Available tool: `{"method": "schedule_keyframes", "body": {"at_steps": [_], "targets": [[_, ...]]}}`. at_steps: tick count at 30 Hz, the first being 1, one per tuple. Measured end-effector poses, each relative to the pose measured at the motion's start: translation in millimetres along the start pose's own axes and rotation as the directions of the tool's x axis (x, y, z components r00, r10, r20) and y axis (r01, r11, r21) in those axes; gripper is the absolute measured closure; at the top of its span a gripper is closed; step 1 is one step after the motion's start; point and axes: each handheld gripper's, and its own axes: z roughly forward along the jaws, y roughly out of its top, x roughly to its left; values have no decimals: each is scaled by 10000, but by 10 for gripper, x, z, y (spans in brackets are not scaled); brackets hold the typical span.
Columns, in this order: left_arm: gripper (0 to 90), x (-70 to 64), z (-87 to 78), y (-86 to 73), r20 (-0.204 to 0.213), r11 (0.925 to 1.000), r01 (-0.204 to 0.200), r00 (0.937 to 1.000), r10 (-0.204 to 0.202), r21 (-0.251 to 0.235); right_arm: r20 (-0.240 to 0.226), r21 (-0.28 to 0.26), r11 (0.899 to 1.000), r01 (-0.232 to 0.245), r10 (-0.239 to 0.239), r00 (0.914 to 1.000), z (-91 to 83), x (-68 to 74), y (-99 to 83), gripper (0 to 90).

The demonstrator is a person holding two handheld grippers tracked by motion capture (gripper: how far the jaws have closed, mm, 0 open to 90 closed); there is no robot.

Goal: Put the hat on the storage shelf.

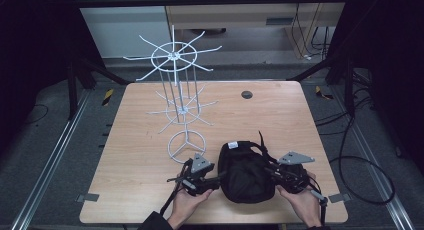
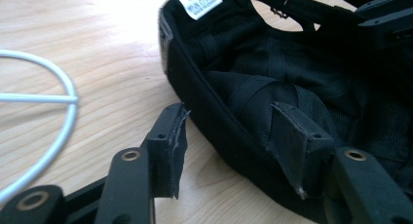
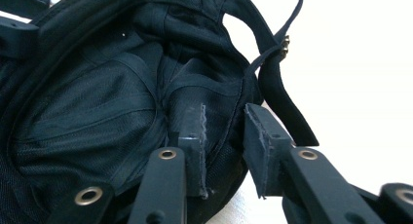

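Cap: a black cap (image 1: 245,172) lies upside down near the front edge of the wooden tabletop (image 1: 145,155), its hollow facing up and a white label (image 2: 198,1) at its rim.
Left gripper: the left gripper (image 1: 216,178) is at the cap's left side. In the left gripper view (image 2: 241,146) its jaws stand apart astride the cap's wall, one pad (image 2: 297,146) inside on the lining, the other outside just above the tabletop; not closed on it.
Right gripper: the right gripper (image 1: 274,174) is at the cap's right side. In the right gripper view (image 3: 225,148) its jaws are spread, one inside the cap, one outside the rim, the fabric edge between them and not pinched.
Strap: a thin black strap (image 3: 272,44) with a small metal buckle curves off the cap's back.
Stand: a white wire display stand (image 1: 175,85) rises behind the cap; its ring base (image 1: 186,146) is just left of the cap.
Hands: a hand (image 1: 187,202) holds each gripper from the front edge.
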Motion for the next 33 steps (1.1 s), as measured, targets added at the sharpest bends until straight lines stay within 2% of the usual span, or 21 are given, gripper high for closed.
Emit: {"method": "schedule_keyframes", "body": {"at_steps": [3,5,8,12,15,18,20,21,23,25,29,33], "targets": [[517,-21,69,2,-128,9999,-73,9999,75,147,30,165,9999,-27,26,10000,4,-2,-20,729],[546,-13,101,5,-121,9998,128,9998,-127,161,67,265,9996,60,-62,10000,11,-9,-37,736],[571,20,138,10,-265,9989,268,9993,-258,386,92,370,9993,-64,61,9999,17,-18,-59,744],[549,46,195,0,-364,9971,227,9991,-201,732,123,424,9990,-125,120,9999,23,-32,-83,748],[557,43,249,-9,-377,9951,531,9980,-501,830,140,398,9991,-122,116,9998,33,-26,-93,741],[615,57,276,-13,-380,9933,678,9972,-645,938,188,260,9996,-144,139,9997,35,-28,-97,698],[711,61,278,-10,-535,9930,720,9963,-672,938,198,210,9997,-139,135,9997,34,-32,-97,674],[711,65,279,-8,-563,9926,764,9959,-713,942,134,137,9995,-298,296,9995,26,-31,-101,650],[773,71,276,-3,-648,9922,901,9943,-847,860,87,76,9996,-269,269,9996,25,-36,-111,619],[790,74,256,6,-691,9933,968,9933,-924,626,84,70,9996,-273,272,9996,27,-33,-117,614],[815,66,198,25,-682,9959,852,9942,-830,309,59,160,9996,-225,224,9997,23,-28,-114,649],[812,51,182,27,-629,9965,755,9953,-731,363,133,423,9988,-233,227,9997,31,-31,-112,767]]}}
